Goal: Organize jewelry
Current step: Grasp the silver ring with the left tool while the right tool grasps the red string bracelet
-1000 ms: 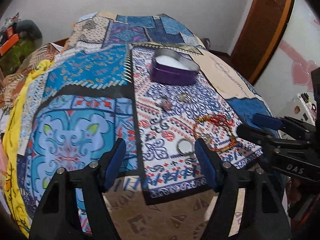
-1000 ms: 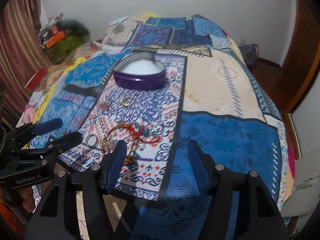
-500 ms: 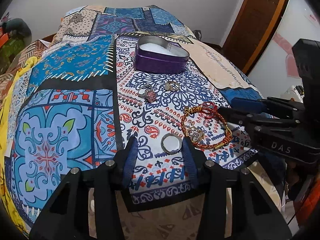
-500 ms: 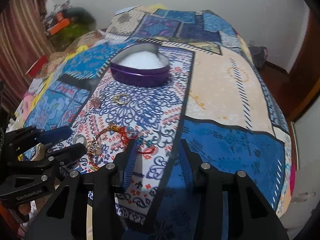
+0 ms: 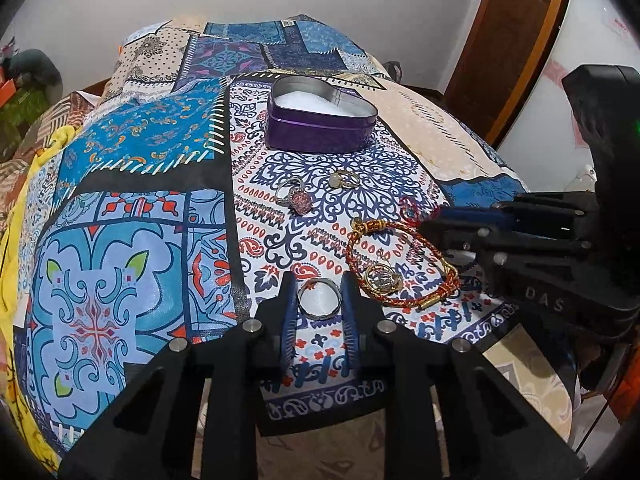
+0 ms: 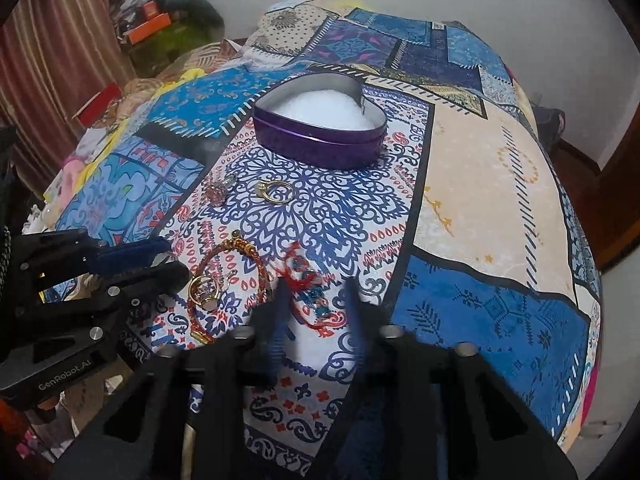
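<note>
The left gripper [image 5: 319, 280] has just been closing on the silver ring [image 5: 319, 298], which lies flat on the bedspread [image 5: 132, 216] at the near edge of the white patterned panel; its jaws now stand narrow, one at each side of the band, right against the rim; whether the pads already press on it cannot be told, so this reads as a pinch about to complete. The ring's opening faces up, so it has no long axis to line up with.

The right gripper [image 6: 316, 296] has also just been closing, over the red thread bracelet [image 6: 310, 292] with blue beads; its view is blurred, the jaws still look apart with the thread between them, and a firm pinch cannot be confirmed, though from the left view its fingers look nearly together.

Between the two grippers lies the braided bracelet [image 5: 400, 264] with a gold ring [image 5: 383, 278] inside its loop. Farther off rest a pink-stone ring [image 5: 296, 196] and, to its right, a second gold ring [image 5: 344, 179]; beyond them stands the open heart tin [image 5: 320, 128], lined white, apparently empty.

The coming move likely turns on this: the tin lies straight ahead, far of both grippers, with the two far rings in the path, so each piece must be lifted clear before travelling; the left is better set to go first.
</note>
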### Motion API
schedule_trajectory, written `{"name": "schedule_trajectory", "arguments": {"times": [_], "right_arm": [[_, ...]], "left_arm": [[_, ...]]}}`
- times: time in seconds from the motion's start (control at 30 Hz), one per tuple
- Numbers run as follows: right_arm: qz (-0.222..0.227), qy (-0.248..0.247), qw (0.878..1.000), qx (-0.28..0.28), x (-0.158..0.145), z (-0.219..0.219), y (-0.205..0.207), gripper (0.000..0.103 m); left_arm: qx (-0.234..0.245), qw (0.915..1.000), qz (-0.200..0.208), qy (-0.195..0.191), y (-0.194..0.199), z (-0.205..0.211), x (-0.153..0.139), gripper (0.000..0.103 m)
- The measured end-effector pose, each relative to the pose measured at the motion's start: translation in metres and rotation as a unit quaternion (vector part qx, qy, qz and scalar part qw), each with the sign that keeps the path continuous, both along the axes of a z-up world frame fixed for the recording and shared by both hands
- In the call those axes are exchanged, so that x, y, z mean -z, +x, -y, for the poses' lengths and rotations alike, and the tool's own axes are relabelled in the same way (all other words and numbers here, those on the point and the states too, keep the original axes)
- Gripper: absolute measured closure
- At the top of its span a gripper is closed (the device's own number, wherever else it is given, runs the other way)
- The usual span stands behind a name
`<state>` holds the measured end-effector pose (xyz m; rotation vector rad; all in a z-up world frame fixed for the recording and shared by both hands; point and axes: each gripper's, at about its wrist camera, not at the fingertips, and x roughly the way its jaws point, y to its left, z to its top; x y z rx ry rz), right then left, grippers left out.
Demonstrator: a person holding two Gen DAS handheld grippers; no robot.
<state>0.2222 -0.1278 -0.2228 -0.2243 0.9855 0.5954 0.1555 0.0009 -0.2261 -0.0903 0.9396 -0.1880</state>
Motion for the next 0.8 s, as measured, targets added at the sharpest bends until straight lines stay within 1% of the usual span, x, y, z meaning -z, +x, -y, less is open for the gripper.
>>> {"name": "schedule_trajectory", "arguments": {"times": [0.2,0.27,0.53,0.8], "right_arm": [[-0.01,0.02,1.0,0.009,-0.005,0.002,0.001,0.096],[-0.005,0.022,1.0,0.013,-0.009,0.003,-0.002,0.096],[0.029,0.038,0.999,0.025,-0.038,0.008,-0.009,0.096],[0.073,0.055,0.995,0.035,-0.073,0.013,-0.014,0.096]], "left_arm": [[-0.004,1.0,0.004,-0.008,-0.002,-0.003,-0.006,0.082],[-0.006,0.9999,0.009,-0.007,-0.003,-0.005,-0.01,0.082],[-0.019,0.9985,0.051,0.002,-0.005,-0.012,-0.042,0.082],[-0.029,0.9945,0.1,0.005,-0.004,-0.018,-0.078,0.082]]}}
